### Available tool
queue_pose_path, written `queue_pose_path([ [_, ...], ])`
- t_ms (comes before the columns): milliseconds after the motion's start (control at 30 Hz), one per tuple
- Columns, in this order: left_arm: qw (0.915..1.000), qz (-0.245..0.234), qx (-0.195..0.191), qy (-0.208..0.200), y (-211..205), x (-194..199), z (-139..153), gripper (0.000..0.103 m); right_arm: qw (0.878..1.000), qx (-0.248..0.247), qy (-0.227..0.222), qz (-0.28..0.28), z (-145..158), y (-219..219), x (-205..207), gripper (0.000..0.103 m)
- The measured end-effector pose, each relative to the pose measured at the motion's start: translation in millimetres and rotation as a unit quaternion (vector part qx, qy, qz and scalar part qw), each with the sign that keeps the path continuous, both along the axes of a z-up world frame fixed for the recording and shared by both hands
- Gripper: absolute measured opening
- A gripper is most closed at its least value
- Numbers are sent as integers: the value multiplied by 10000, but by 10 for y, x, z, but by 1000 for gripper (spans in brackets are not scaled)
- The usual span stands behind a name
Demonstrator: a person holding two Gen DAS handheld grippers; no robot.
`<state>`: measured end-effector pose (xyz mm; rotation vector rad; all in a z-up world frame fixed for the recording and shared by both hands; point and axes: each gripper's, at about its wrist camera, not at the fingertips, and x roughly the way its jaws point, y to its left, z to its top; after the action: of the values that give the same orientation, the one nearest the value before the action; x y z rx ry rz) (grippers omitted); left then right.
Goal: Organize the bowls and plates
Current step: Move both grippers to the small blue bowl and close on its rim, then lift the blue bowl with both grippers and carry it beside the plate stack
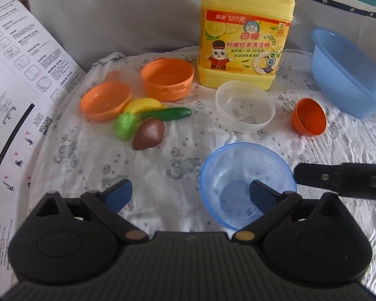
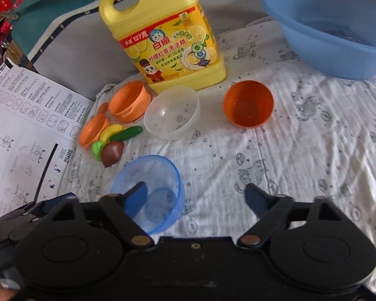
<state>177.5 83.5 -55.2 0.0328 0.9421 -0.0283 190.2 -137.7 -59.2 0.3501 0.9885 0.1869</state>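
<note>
A small clear-blue bowl (image 1: 228, 170) (image 2: 158, 173) sits upright on the printed white cloth, close below both grippers. My left gripper (image 1: 190, 194) is open, its right finger (image 1: 260, 195) over the bowl's inside and its left finger off to the side over cloth. My right gripper (image 2: 198, 199) is open too, with its left finger (image 2: 137, 198) inside the bowl and the bowl's right wall between the fingers; no pad presses on it. Farther back lie a clear bowl (image 1: 245, 107) (image 2: 171, 113) and a tilted orange bowl (image 1: 309, 116) (image 2: 248, 104).
A big blue basin (image 1: 348, 72) (image 2: 333, 30) stands at the back right. A yellow detergent jug (image 1: 245, 32) (image 2: 168, 37) stands behind the bowls. An orange toy pot (image 1: 168, 79), orange pan (image 1: 105, 104) and toy food (image 1: 148, 123) lie left. A printed instruction sheet (image 1: 17, 75) covers the left edge.
</note>
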Motion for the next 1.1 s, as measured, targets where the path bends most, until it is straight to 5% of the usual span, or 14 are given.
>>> queue_pose_path([
  [300, 9995, -209, -63, 215, -107, 69, -155, 61, 9998, 83, 147, 130, -176, 126, 96, 18],
  [400, 9991, -267, -127, 293, -141, 58, -191, 42, 9997, 130, 134, 124, -199, 149, 78, 12],
  [433, 9990, -280, -135, 316, -156, 52, -201, 33, 9997, 154, 134, 126, -198, 144, 72, 11],
  [533, 9985, -320, -223, 389, -190, 22, -218, 27, 9997, 194, 97, 139, -161, 151, 36, 10],
  [1100, 9958, -822, -220, 350, -575, -485, 3, 27, 9997, 94, -85, -196, 71, -218, -493, 10],
])
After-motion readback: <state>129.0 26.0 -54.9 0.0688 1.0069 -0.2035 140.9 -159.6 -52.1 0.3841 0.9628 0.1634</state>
